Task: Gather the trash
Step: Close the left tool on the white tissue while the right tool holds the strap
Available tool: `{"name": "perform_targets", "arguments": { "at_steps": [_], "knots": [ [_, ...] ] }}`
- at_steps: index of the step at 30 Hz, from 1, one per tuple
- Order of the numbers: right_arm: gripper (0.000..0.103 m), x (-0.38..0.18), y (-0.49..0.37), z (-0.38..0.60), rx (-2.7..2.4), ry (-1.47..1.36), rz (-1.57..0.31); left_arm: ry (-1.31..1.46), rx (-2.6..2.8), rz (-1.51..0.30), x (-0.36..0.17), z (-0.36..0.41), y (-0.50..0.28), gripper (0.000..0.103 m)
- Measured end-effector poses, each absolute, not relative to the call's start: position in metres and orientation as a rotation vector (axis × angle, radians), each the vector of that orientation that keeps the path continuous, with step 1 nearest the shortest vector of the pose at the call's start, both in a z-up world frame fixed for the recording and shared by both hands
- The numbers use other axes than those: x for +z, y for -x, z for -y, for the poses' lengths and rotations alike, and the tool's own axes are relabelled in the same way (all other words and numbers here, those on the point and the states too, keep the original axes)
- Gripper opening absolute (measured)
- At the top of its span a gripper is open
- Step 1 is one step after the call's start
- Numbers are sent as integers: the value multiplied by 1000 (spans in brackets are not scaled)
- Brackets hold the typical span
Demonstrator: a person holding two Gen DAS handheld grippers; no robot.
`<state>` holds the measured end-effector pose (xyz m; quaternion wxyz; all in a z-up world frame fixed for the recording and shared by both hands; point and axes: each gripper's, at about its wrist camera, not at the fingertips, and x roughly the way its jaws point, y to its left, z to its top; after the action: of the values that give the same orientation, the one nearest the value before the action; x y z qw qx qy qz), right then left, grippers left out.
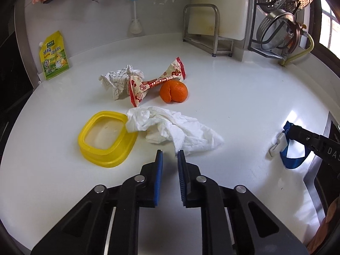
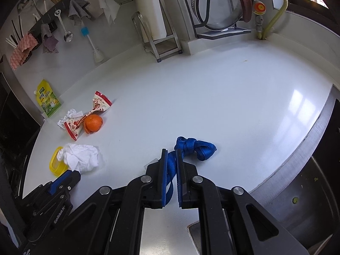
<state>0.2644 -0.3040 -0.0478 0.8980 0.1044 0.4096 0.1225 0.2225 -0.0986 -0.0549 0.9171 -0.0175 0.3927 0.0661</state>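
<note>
Trash lies on the white counter: a crumpled white tissue, an orange peel, a red-and-white snack wrapper, a crumpled checked paper and a yellow plastic lid. My left gripper is slightly open and empty, just short of the tissue's near edge. My right gripper is shut on a blue fabric strap over the counter's front right. The same trash shows at the left of the right wrist view, with the tissue and peel.
A green-yellow sauce pouch leans at the back left wall. A metal rack and a dish rack with strainers stand at the back. A sink lies at the front right.
</note>
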Motion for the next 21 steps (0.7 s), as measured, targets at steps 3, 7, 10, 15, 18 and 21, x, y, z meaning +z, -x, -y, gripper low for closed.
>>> {"name": "perform_targets", "arguments": {
  "at_steps": [3,7,10,15,18,21],
  "knots": [
    [8,-48,-264,302,259,-211,-847,19,129,-779,-49,99,-217,9],
    [8,-47,-263,300,268,-204,-837,-9,106,-740,-36,99,-206,9],
    [8,-45,-262,299,277,-206,-827,-18,88,-720,-27,97,-198,9],
    [8,-44,-260,296,291,-196,-819,-11,52,-709,-16,90,-183,9],
    [8,-45,-259,294,296,-196,-820,-32,55,-697,-15,87,-180,9],
    [8,-46,-260,294,301,-202,-829,-1,48,-734,-20,83,-190,9]
  ]
}}
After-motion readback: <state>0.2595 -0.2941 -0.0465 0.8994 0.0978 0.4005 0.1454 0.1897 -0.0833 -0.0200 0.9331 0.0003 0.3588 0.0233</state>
